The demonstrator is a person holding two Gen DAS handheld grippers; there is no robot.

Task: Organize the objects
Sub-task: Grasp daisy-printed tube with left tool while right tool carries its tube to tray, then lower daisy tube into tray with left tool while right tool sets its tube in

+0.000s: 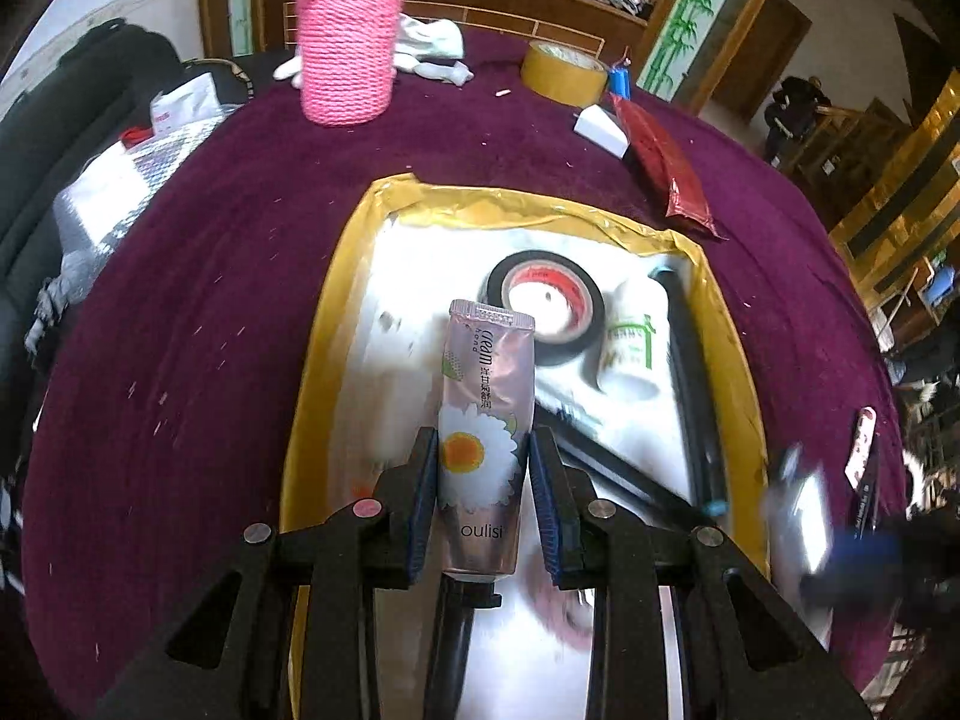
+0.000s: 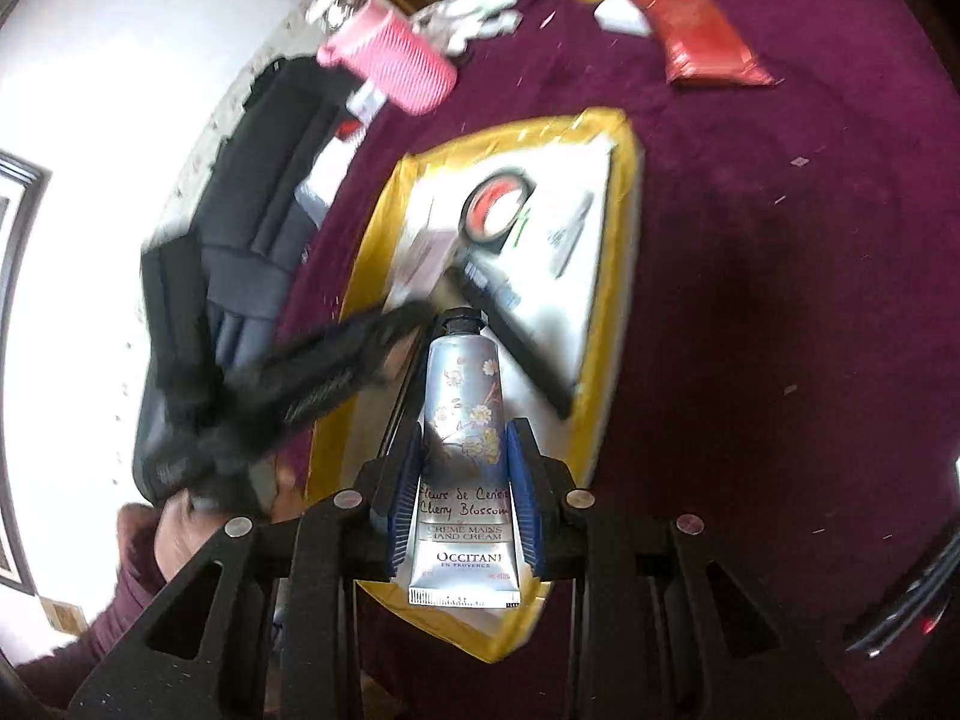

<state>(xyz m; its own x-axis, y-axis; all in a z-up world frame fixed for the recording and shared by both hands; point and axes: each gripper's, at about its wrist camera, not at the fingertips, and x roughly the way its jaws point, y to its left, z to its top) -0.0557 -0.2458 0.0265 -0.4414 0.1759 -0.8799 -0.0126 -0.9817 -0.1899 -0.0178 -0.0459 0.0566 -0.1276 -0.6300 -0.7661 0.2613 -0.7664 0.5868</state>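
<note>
My left gripper [image 1: 482, 450] is shut on a pink daisy hand-cream tube [image 1: 485, 420], held crimp end forward above the gold-rimmed white tray [image 1: 336, 300]. My right gripper [image 2: 463, 438] is shut on a blue L'Occitane cherry-blossom hand-cream tube [image 2: 465, 450], cap end forward, above the tray's near end [image 2: 618, 228]. In the tray lie a black tape roll with a red core [image 1: 546, 306], a small white bottle [image 1: 633, 339] and black pens [image 1: 696, 384]. The left gripper shows blurred in the right wrist view [image 2: 336, 372].
On the maroon tablecloth [image 1: 240, 276] stand a pink rope-wrapped cup [image 1: 348, 48], white gloves [image 1: 432, 48], a yellow tape roll [image 1: 564, 72], a white box [image 1: 600, 129] and a red packet [image 1: 666, 168]. A black chair [image 2: 252, 192] and bags stand to the left.
</note>
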